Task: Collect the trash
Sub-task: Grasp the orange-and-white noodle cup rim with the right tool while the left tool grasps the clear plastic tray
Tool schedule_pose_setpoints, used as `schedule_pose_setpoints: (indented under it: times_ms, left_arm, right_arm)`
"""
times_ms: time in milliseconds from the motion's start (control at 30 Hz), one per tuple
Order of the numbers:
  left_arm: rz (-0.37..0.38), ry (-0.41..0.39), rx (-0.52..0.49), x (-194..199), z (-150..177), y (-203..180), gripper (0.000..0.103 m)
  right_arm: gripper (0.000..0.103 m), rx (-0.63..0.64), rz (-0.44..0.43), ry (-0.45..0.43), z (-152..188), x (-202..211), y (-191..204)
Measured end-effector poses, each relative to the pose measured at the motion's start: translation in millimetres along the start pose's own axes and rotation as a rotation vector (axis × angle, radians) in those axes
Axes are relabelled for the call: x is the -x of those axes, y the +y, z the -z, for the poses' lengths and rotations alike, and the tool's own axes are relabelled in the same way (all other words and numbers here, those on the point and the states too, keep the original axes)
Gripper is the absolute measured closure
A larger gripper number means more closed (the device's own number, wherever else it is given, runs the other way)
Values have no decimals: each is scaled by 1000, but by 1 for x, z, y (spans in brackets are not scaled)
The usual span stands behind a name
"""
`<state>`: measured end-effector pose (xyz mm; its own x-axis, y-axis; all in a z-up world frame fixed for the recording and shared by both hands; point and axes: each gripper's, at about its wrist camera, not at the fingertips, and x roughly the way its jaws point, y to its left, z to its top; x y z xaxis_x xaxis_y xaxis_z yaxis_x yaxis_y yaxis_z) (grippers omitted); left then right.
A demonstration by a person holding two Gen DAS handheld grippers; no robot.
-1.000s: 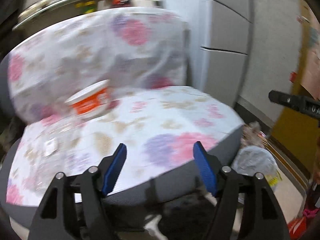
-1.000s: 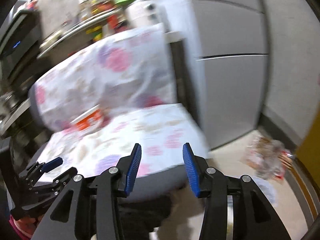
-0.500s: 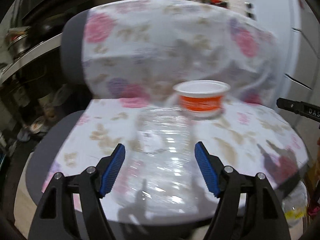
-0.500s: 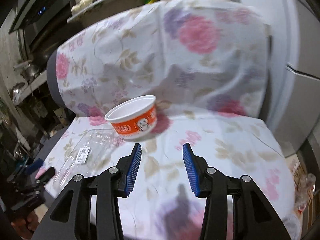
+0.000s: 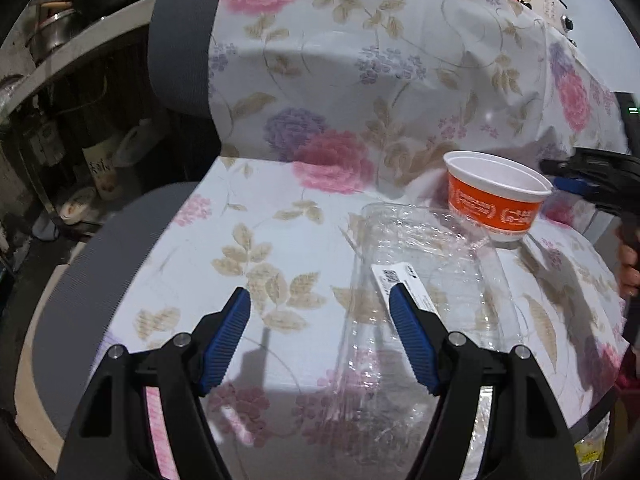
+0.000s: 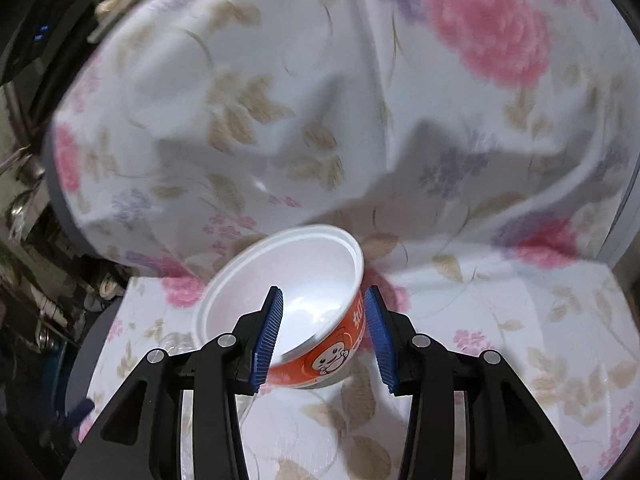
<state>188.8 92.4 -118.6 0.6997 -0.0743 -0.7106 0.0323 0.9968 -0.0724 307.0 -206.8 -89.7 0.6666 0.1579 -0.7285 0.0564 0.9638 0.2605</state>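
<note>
An orange and white foam bowl (image 5: 496, 200) stands empty on the flower-patterned chair seat (image 5: 256, 240). A crumpled clear plastic container (image 5: 424, 264) with a white label lies in front of it. My left gripper (image 5: 318, 304) hovers open over the seat, its right finger over the container's left edge, nothing between its pads. My right gripper (image 6: 323, 304) is open around the near wall of the bowl (image 6: 280, 272): the left finger is over the inside, the right finger outside, and neither pad presses on it. A bit of the container (image 6: 176, 342) shows left of the bowl.
The chair's floral backrest (image 6: 280, 100) rises right behind the bowl. Dark shelves with pots and jars (image 5: 60, 40) stand left of the chair. The right gripper's body (image 5: 592, 184) and a person's hand (image 5: 628, 256) fill the right edge of the left wrist view.
Both grippers swung in toward the chair seat. The right one closed in on the bowl and now straddles its wall. The container shifted from between the left jaws to their right side.
</note>
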Motion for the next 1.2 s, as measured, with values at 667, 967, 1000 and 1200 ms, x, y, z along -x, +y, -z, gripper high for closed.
schedule_pose_setpoints:
  times_ms: [667,967,1000,1200]
  left_arm:
    - [67,12,-18,1,7,-3,42]
    - [99,119,-20,-31,12,-5,76]
    - [103,134,-21,-31,15,-8,84]
    - [100,114,-21,-5,31,-35,97]
  right_arm:
    - [98,-27,54,47,59,116,-62]
    - [96,-34,41,126,92,132,-86]
    - [95,-39,45,131,93,130,-89]
    - [92,-93,18,109,90,110,-105]
